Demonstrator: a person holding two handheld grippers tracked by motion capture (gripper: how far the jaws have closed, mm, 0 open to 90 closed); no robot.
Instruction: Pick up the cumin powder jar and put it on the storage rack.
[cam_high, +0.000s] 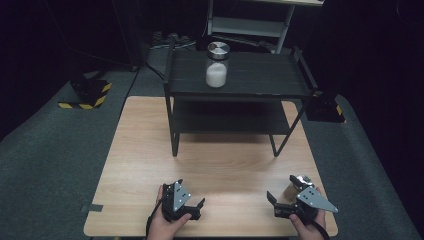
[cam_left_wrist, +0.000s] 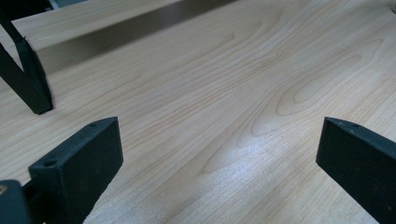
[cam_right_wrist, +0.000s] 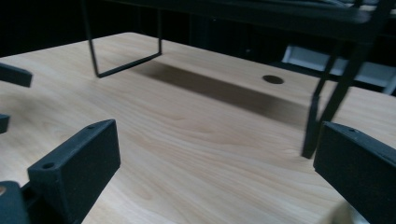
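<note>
Both grippers, left gripper (cam_high: 196, 204) and right gripper (cam_high: 272, 199), rest released, empty, near the table's (cam_high: 140, 150) front edge. Nothing seems begun; next likely means reaching to the glass jar (cam_high: 217, 65) atop the black shelf (cam_high: 260, 75).

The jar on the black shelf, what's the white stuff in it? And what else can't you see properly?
- Jar, high view: too small and far to tell what the white filling is.
- Small silver-topped thing beside the right tool, high view: the tool and hand partly hide it.
- Shelf, right gripper view: its top is cut off by the upper edge.
- Shelf leg, left gripper view: cut off at the left edge.
</note>
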